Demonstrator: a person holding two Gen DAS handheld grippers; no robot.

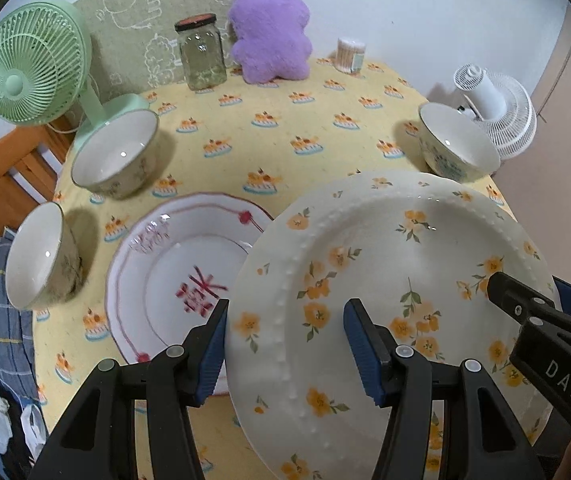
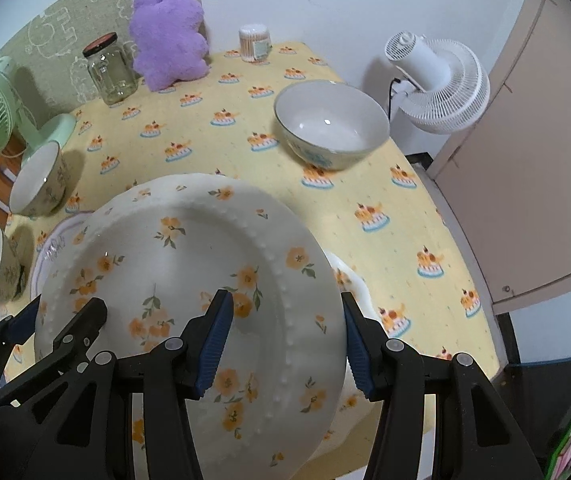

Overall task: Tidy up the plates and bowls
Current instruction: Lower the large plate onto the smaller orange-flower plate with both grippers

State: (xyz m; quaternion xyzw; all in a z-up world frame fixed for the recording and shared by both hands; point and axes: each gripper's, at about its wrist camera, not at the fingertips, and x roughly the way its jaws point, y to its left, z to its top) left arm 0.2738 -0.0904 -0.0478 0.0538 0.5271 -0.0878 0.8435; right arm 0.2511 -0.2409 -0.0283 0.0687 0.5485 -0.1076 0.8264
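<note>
Both pairs of jaws are gripping the same floral plate (image 1: 389, 280), one on each side of its rim: the left gripper (image 1: 285, 350) is straddling the plate's left edge, and the right gripper (image 2: 285, 344) is straddling its right edge, each with one blue pad above the rim and one outside it. Whether the pads are pressing firmly is hard to judge through the fisheye, though the plate is sitting tilted above the tabletop (image 1: 285, 120), apparently carried between them.

Going down in size, the tabletop is wearing a yellow cloth printed with cakes. On it, the floral plate is overlapping a white plate with red characters (image 1: 173, 272) lying to its left. Under its right edge, another white scalloped plate (image 2: 359, 292) is peeking out. A bowl with blue markings (image 2: 331, 124) is standing at the far right near a white fan (image 2: 441, 80). Two more bowls are standing at the left: a larger bowl (image 1: 115, 154) beside a green fan (image 1: 33, 64), and a nearer bowl (image 1: 39, 256) at the tabletop's edge.
</note>
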